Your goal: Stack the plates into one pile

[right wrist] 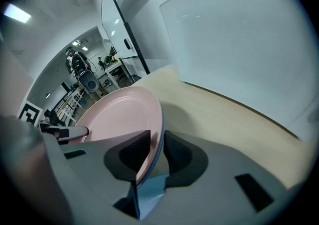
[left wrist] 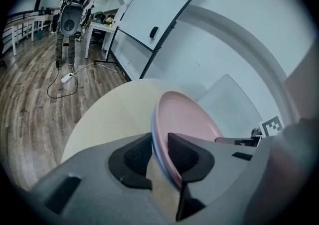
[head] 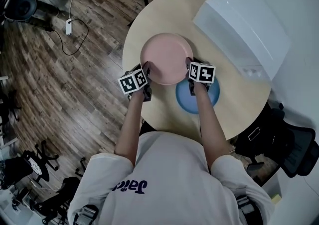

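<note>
A pink plate [head: 167, 57] hangs just above the round pale wooden table [head: 154, 17], held at opposite rims by both grippers. My left gripper [head: 147, 71] is shut on its left rim; in the left gripper view the pads clamp the plate's [left wrist: 194, 114] edge at the gripper [left wrist: 159, 154]. My right gripper [head: 189, 68] is shut on the right rim, and the right gripper view shows the plate [right wrist: 119, 114] pinched in that gripper [right wrist: 157, 152]. A blue plate [head: 183, 98] lies on the table under my right forearm, near the front edge; a strip of blue plate [right wrist: 149, 194] shows below the jaws.
A large white translucent box [head: 244, 25] takes up the table's far right. Black office chairs [head: 286, 144] stand at the right, close to the table. On the wooden floor to the left lie a cable and a power adapter [head: 69, 26]. A whiteboard [left wrist: 154, 15] stands beyond the table.
</note>
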Demonstrator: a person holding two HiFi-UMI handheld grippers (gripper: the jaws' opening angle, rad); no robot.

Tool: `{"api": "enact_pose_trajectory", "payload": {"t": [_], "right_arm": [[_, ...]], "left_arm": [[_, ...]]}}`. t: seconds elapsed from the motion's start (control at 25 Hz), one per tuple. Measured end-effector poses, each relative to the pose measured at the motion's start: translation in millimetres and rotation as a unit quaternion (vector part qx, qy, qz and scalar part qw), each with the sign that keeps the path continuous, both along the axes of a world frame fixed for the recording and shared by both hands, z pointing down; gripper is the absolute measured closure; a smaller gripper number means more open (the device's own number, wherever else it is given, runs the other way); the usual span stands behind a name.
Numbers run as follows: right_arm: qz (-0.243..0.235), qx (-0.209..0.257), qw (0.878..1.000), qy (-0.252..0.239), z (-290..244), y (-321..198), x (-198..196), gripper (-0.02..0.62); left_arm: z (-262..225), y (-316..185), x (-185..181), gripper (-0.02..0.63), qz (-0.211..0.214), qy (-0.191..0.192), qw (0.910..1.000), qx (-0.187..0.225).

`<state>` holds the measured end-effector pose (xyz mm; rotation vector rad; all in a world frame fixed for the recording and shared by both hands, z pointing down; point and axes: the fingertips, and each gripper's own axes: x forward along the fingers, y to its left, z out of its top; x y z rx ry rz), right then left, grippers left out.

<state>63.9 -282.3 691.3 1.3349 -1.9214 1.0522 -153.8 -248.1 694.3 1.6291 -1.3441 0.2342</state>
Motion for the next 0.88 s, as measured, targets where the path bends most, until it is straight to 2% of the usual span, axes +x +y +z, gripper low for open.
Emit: {"api": "enact_pose_trajectory", "payload": {"t": [0.32,0.52,0.64,0.88], "right_arm": [[0.064,0.045,0.997,0.002,-31.5,77.0,61.7,0.508],[0.116,0.050,0.992,0.005,-28.4,122.4,109.4,0.509],[0.143,0.045,0.989,0.007,-21.9,145.3,133.1,0.509],[0.172,0.023,0.984,0.035,-3.9,185.7,166.6,0.508]], "left_arm": [[-23.2,60.7,61.2,0.499,0.061,0.003,0.9979,0.020],[-23.0,89.7,107.7,0.499,0.110,-0.007,0.9933,0.036],[-19.9,102.1,131.7,0.499,0.143,-0.028,0.9881,0.050],[-3.2,119.6,169.4,0.491,0.219,-0.084,0.9703,0.059]]}}
